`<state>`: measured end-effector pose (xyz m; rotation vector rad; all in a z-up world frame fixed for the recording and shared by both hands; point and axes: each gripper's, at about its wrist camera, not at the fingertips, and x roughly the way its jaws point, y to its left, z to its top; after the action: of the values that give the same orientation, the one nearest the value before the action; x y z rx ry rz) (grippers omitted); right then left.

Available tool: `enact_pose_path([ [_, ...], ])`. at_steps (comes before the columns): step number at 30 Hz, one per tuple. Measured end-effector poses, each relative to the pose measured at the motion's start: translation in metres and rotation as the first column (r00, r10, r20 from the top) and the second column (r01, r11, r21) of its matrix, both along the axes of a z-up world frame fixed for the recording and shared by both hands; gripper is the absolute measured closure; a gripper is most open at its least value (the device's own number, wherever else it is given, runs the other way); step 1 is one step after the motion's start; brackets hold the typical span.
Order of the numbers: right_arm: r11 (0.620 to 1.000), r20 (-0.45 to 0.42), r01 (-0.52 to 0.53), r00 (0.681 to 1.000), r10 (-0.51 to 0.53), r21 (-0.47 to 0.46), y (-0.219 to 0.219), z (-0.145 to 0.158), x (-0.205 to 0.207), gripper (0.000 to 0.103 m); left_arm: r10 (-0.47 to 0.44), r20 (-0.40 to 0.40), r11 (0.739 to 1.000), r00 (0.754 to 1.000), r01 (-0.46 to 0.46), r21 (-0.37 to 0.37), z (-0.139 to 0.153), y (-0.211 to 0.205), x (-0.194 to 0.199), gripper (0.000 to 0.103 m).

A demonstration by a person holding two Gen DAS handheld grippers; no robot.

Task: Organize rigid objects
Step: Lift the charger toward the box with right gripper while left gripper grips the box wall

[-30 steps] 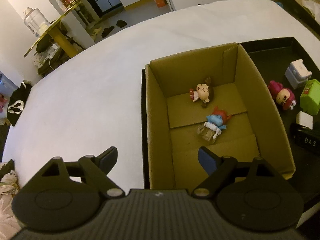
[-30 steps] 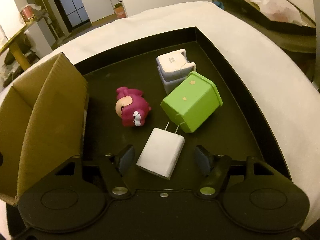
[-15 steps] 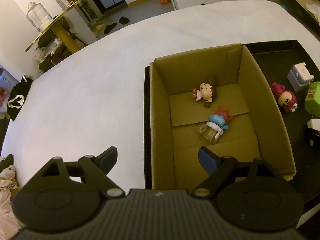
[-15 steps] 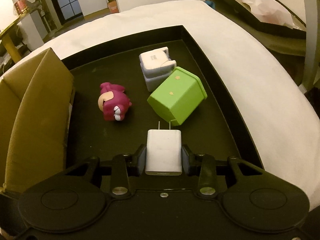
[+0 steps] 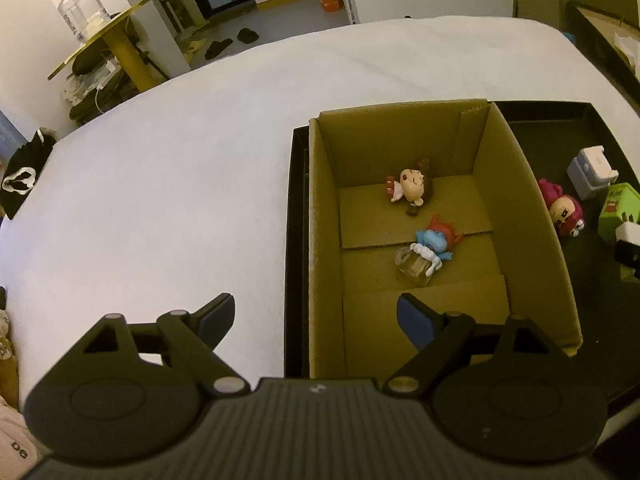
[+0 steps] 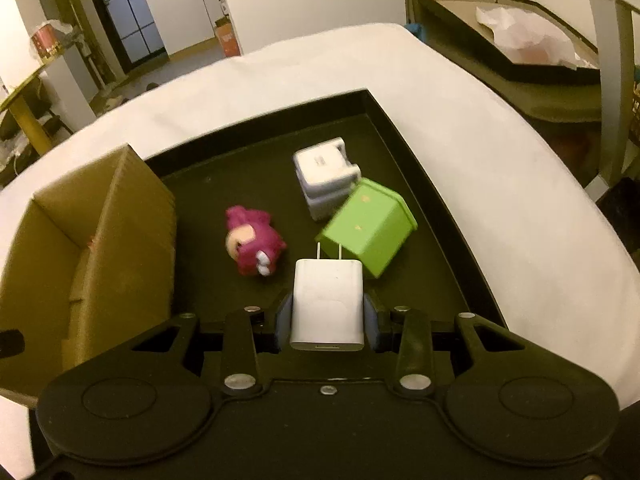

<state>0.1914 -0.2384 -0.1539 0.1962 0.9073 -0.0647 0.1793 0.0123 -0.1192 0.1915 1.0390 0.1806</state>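
My right gripper [image 6: 327,316] is shut on a white plug charger [image 6: 328,304], prongs pointing away, lifted a little above the black tray [image 6: 436,208]. On the tray lie a magenta figurine [image 6: 254,246], a green cube [image 6: 368,226] and a white-grey block [image 6: 324,176]. The cardboard box [image 5: 496,184] stands in the tray's left part and holds a brown-haired figurine [image 5: 412,188] and a blue figurine [image 5: 430,246]. My left gripper [image 5: 316,316] hangs open and empty over the box's near left corner. The charger [image 5: 628,234] shows at the left wrist view's right edge.
The tray rests on a white cloth-covered table [image 5: 180,168]. Beyond it stand a yellow side table [image 5: 116,36] with a glass jar [image 5: 78,10], and a dark framed tray with white paper [image 6: 520,36] at the right.
My right gripper closed on the white charger, straightened it between the pads and raised it slightly off the tray. The left gripper stayed open, its view shifting a little.
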Motion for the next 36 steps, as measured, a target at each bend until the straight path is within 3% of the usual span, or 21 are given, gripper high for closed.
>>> enact_pose_path([
  [14, 0.997, 0.108, -0.056, 0.992, 0.062, -0.053, 0.026, 0.041, 0.007, 0.067, 0.029, 0.034, 0.996, 0.999, -0.027, -0.081, 0.003, 0.015, -0.006, 0.016],
  [22, 0.993, 0.153, -0.107, 0.981, 0.115, -0.056, 0.043, 0.06, 0.01, 0.067, 0.036, 0.033, 0.996, 0.999, -0.034, -0.077, 0.001, 0.018, -0.006, 0.016],
  [29, 0.98, 0.164, -0.188, 0.967, 0.196, -0.061, 0.066, 0.067, 0.013, 0.067, 0.063, 0.035, 0.992, 0.997, -0.059, -0.108, 0.0, 0.027, -0.007, 0.016],
  [36, 0.95, 0.164, -0.286, 0.938, 0.305, -0.126, 0.098, 0.073, 0.018, 0.067, 0.059, 0.042, 0.989, 0.997, -0.053, -0.139, -0.002, 0.032, -0.006, 0.02],
])
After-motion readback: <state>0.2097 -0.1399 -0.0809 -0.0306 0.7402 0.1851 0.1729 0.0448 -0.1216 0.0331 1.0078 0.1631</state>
